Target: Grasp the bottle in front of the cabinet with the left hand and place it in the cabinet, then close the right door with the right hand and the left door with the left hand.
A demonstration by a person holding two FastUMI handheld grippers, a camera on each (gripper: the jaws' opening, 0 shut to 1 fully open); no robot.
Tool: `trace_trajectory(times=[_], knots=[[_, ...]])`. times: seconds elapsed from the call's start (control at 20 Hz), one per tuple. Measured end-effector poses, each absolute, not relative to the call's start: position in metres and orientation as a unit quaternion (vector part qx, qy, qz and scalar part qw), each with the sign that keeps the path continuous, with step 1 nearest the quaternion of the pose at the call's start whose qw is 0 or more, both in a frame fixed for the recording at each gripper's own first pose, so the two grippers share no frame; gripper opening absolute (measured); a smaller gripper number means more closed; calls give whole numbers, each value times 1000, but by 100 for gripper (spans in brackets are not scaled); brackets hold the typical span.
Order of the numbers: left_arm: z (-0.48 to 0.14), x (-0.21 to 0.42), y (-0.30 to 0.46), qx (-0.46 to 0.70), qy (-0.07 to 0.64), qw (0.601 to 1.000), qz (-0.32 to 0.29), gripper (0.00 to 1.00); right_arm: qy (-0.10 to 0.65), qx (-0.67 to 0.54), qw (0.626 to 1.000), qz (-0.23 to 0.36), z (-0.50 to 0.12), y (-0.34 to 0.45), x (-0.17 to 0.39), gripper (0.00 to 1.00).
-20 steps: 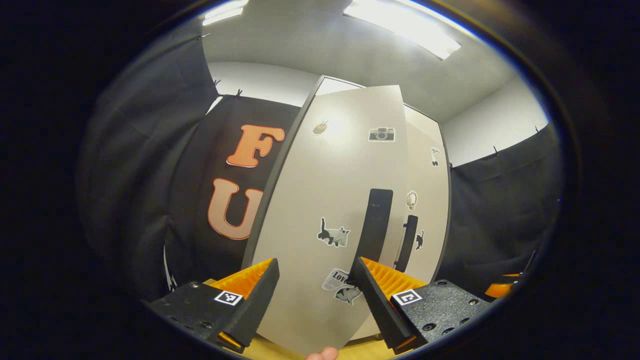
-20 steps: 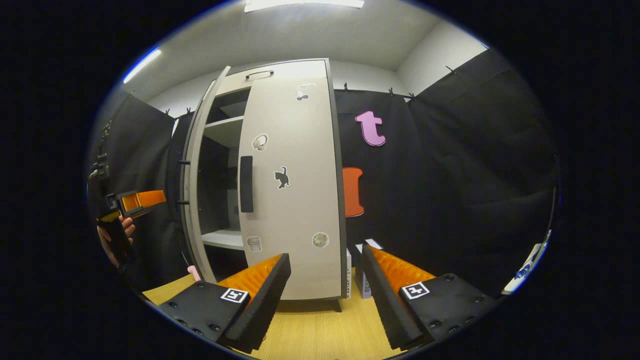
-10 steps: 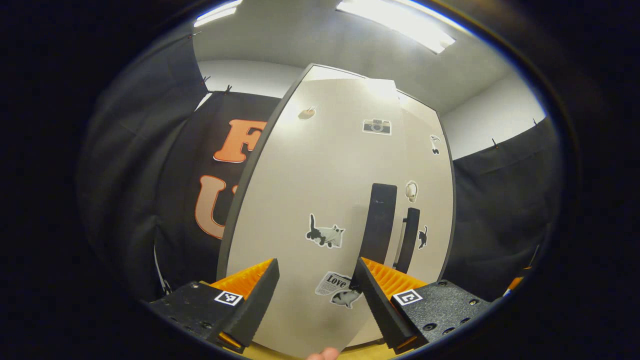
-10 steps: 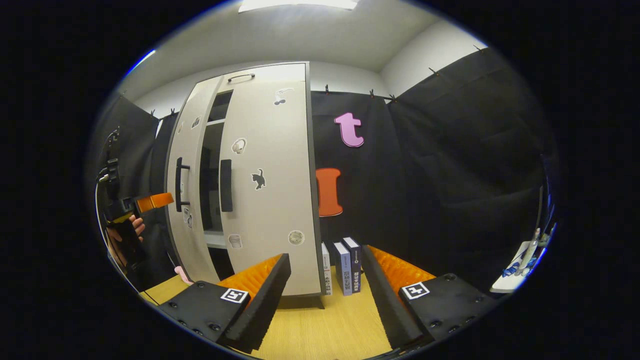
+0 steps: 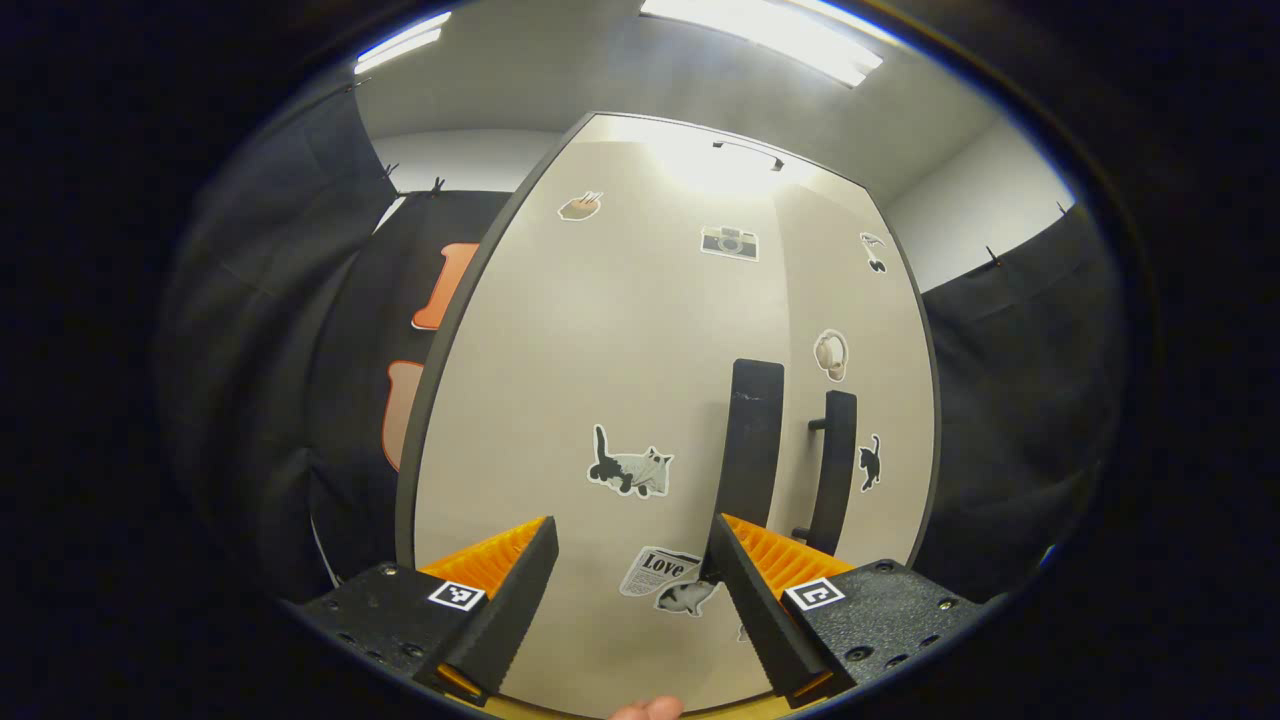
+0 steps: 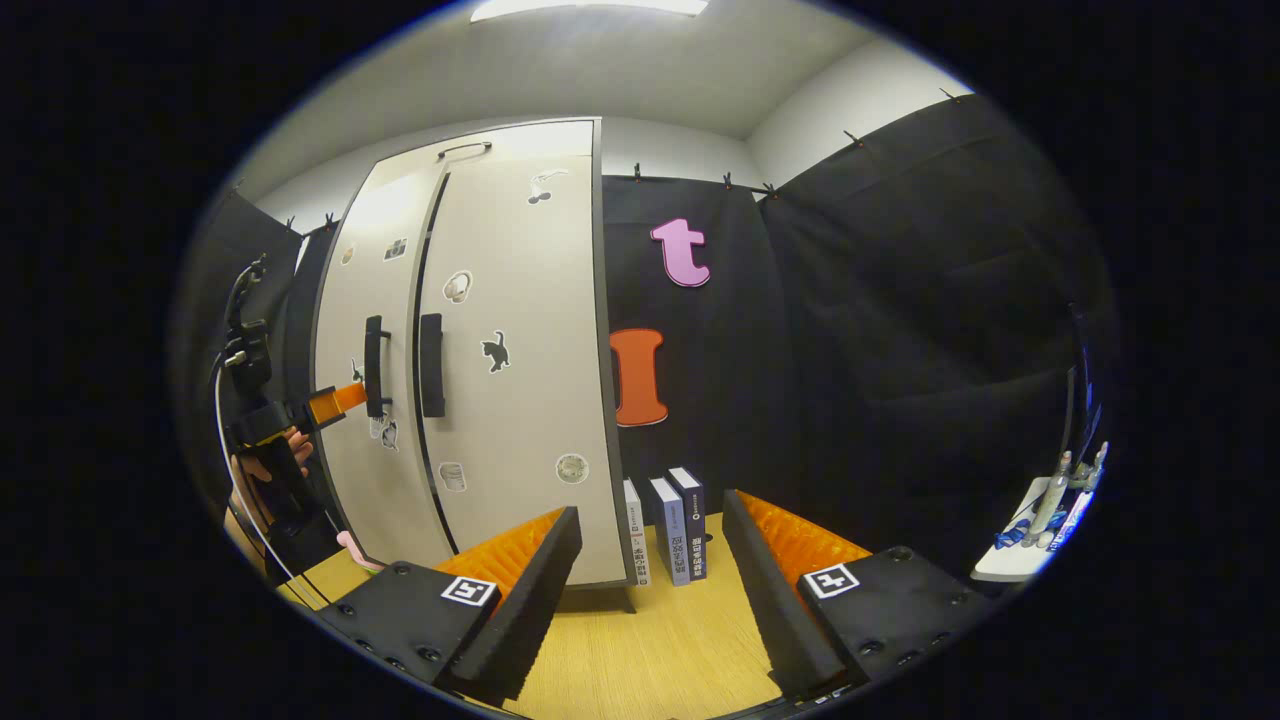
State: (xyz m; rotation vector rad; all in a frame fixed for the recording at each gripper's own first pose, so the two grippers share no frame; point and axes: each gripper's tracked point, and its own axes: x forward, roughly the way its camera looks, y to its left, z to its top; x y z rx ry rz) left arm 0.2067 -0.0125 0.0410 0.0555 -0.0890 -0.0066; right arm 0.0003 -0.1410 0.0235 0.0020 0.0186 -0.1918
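Nearest in the left gripper view, the left claw [image 5: 628, 600] is standing spread and empty, its ribbed fingers framing the lower face of the left door [image 5: 610, 400]. Over the last second that door has swung from well ajar to flush with the right door [image 5: 850, 300], so the dark gap between them has gone and the two long black handles are now sitting side by side. That suggests the last step of the task is as good as done, and little is left but drawing the claw back.

In the right gripper view, the right claw [image 6: 650, 590] is also spread and holding nothing, hanging over the pale wood-grain worktop [image 6: 640, 660]. Farther off, the cabinet [image 6: 480, 350] is showing smooth matte beige panels with dark edging (cartoon stickers are dotted over both doors). A few upright books [image 6: 670, 530] are standing just right of its foot.

The bottle is presumably inside, hidden behind the shut doors.
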Motion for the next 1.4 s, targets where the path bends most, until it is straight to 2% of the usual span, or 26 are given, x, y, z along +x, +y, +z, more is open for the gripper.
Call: trace_trajectory(times=[0.35,0.6,0.65,0.7,0.85,1.4], knots=[[55,194,-15,6,-53,999,-9,94,-2,13,997,-77,33,-123,4,95],[65,134,-9,-2,-52,999,-13,94,-4,16,999,-47,29,-93,9,95],[61,123,-6,-5,-47,999,-13,91,-6,16,999,-40,27,-88,9,95],[54,110,-3,-9,-36,999,-10,94,-5,16,999,-33,25,-82,10,95],[36,72,3,-32,-15,999,-9,94,-23,15,1000,-13,24,-67,9,95],[12,-20,26,22,-1,998,58,94,2,-3,999,38,-6,-27,3,95]])
